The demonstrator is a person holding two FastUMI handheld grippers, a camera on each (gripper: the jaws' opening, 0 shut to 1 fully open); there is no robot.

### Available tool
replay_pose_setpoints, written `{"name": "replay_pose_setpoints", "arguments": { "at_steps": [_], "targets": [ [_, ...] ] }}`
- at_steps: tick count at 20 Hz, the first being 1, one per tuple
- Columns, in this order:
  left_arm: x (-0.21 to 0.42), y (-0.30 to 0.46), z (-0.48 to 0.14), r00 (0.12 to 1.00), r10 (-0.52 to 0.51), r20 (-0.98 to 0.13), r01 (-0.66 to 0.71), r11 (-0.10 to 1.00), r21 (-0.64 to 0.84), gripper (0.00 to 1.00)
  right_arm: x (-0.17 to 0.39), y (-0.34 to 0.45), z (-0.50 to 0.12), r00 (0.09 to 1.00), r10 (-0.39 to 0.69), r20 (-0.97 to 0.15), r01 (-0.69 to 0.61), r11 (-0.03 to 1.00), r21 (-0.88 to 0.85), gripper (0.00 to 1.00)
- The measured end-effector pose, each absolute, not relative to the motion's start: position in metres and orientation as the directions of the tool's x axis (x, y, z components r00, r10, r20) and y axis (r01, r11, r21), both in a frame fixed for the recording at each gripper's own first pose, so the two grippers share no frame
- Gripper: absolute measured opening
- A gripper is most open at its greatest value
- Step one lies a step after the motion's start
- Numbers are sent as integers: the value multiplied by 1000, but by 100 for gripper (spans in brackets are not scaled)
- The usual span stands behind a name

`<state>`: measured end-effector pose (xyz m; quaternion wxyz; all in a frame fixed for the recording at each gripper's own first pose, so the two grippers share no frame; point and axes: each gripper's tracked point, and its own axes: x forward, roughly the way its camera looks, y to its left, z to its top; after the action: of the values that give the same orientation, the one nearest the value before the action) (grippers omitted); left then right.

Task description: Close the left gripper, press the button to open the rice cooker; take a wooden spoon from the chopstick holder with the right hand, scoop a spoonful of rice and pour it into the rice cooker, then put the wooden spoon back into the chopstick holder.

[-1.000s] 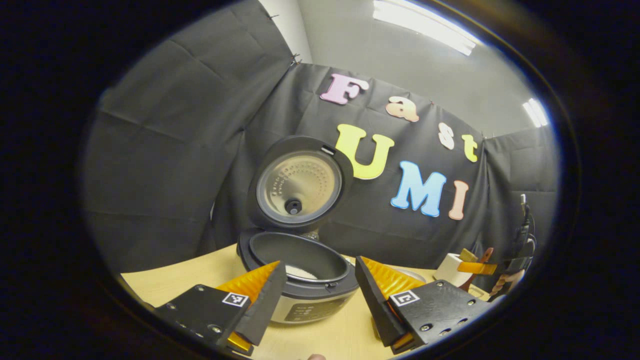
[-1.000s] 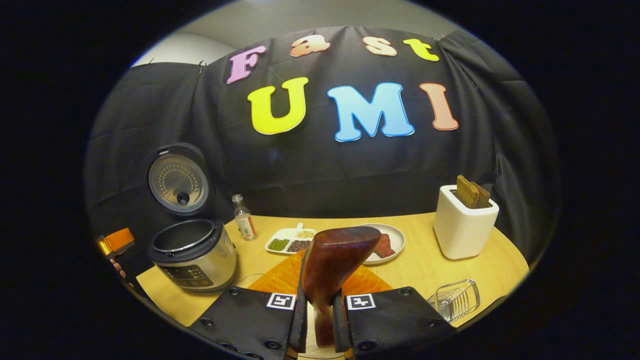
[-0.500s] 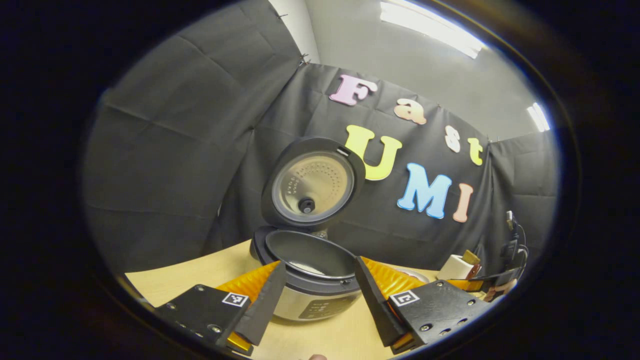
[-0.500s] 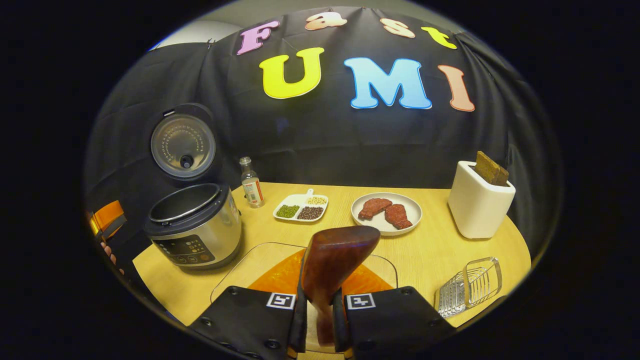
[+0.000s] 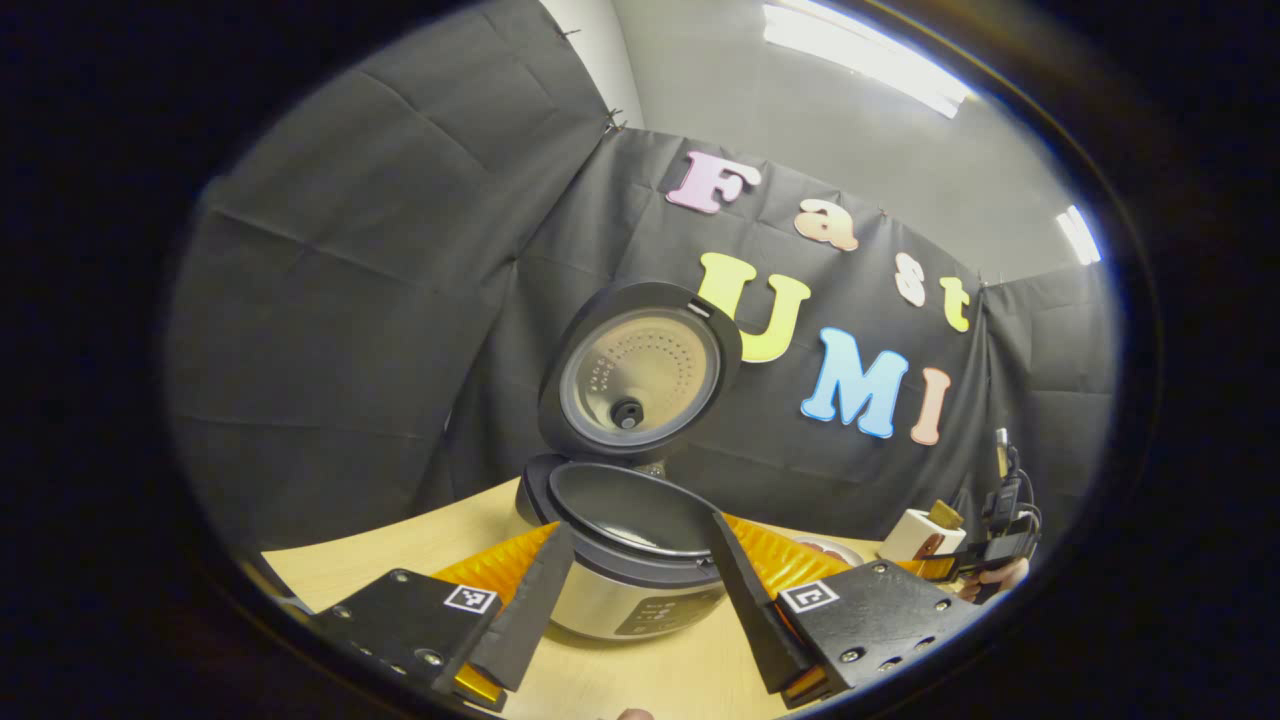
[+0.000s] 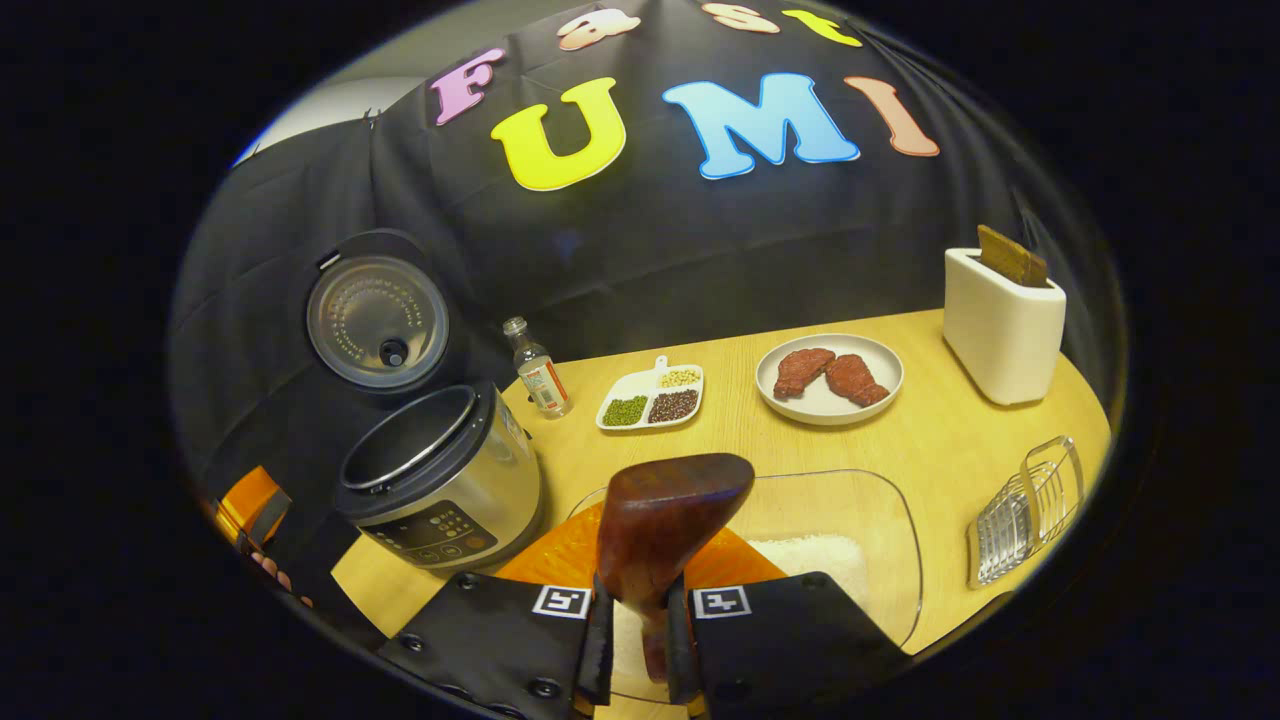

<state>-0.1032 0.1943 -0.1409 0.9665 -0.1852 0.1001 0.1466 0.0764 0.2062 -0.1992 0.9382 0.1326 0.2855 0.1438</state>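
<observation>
Two grippers in my inventory, listed left to right across the table (image 6: 960,440).

Left gripper (image 5: 640,590): I am holding it with its jaws spread wide and nothing between them; in the left gripper view it is facing the rice cooker (image 5: 630,550). In the right gripper view that cooker (image 6: 440,480) is sitting at the table's left edge, lid (image 6: 378,322) standing upright and open.

Small bottle (image 6: 538,368): standing near the back edge, just beside the cooker.

Divided dish (image 6: 650,397) of beans and grains: lying next to the bottle, apart from it.

Plate (image 6: 780,398) with two brown pieces: resting right of the dish.

Chopstick holder (image 6: 1003,325): white, standing toward the back right corner, with flat wooden pieces sticking out of its top.

Wire rack (image 6: 1020,505): lying at the right edge.

Clear glass dish (image 6: 880,500): sitting at the front edge, with white rice (image 6: 810,560) in it.

Right gripper (image 6: 640,640): I am clamping both fingers on the wooden spoon (image 6: 665,520), whose bowl is rising upright over the glass dish.
</observation>
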Motion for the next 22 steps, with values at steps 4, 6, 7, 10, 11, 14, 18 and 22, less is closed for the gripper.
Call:
{"name": "replay_pose_setpoints", "arguments": {
  "at_steps": [4,6,7,10,11,14,18,22],
  "targets": [
    [-105,195,-140,937,250,-244,-323,888,-328,87,77,213,-197,789,372,-488,-164,895,416,23],
    [-108,195,-139,936,252,-245,-325,887,-327,87,79,216,-197,785,397,-476,-131,857,499,22],
    [-108,195,-139,935,254,-247,-328,887,-327,87,80,218,-196,782,405,-474,-112,840,532,23],
    [-107,190,-138,935,248,-252,-323,889,-325,87,84,214,-196,778,416,-470,-71,803,592,23],
    [-107,189,-137,936,246,-253,-321,891,-321,87,84,210,-198,778,419,-469,-57,790,611,22],
    [-104,185,-134,937,242,-252,-315,897,-309,87,85,200,-203,775,430,-463,-9,741,672,23],
    [-99,184,-132,933,257,-253,-325,904,-278,86,85,185,-204,779,438,-448,34,685,728,23],
    [-98,179,-130,929,269,-253,-330,913,-240,86,85,167,-193,796,438,-417,54,636,770,23]
  ]
}}
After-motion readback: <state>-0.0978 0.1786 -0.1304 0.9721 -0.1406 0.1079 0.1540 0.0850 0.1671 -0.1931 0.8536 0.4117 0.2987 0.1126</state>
